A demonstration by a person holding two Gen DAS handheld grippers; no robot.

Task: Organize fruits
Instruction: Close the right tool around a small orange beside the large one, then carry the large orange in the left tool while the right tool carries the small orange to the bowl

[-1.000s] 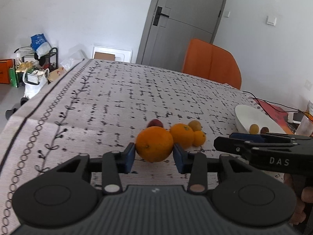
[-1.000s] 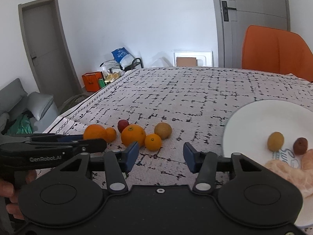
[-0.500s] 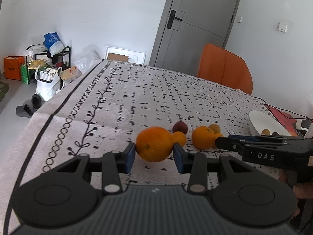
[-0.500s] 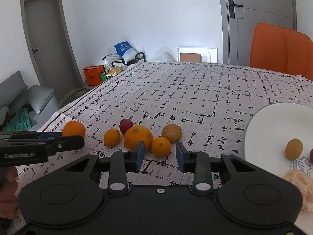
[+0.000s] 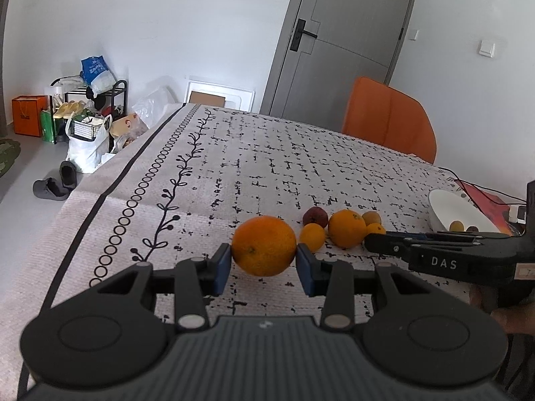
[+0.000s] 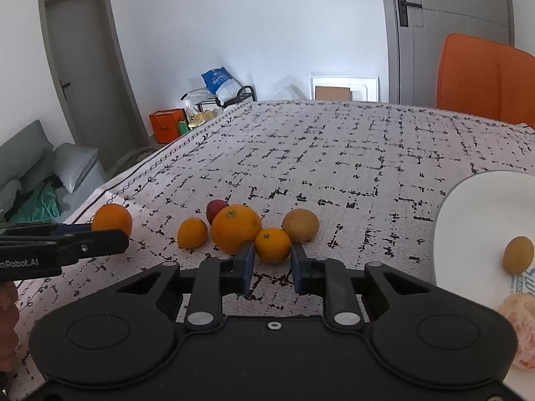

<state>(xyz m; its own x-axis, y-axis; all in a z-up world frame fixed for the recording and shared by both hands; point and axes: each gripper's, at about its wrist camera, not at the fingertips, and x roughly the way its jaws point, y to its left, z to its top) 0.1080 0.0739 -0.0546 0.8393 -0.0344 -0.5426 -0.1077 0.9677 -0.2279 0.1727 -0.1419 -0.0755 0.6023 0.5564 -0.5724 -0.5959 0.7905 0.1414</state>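
Note:
My left gripper (image 5: 264, 262) is shut on a large orange (image 5: 264, 245), held at the left of the fruit cluster; it also shows in the right wrist view (image 6: 112, 219). On the patterned tablecloth lie a small orange (image 6: 192, 233), a red fruit (image 6: 215, 209), a big orange (image 6: 235, 228), a small mandarin (image 6: 272, 245) and a brownish fruit (image 6: 300, 225). My right gripper (image 6: 271, 269) has its jaws narrowed around the mandarin, pads close beside it; contact is unclear. A white plate (image 6: 468, 207) at the right holds a small yellowish fruit (image 6: 518, 254) and peeled segments (image 6: 521, 329).
An orange chair (image 6: 485, 73) stands at the table's far side. The table's left edge (image 5: 100, 197) drops to a floor with bags and slippers. Cables and a red item (image 5: 485, 197) lie beyond the plate.
My left gripper has carried the large orange leftward, away from the cluster. My right gripper has moved left from the plate to the cluster and narrowed its jaws around the small mandarin.

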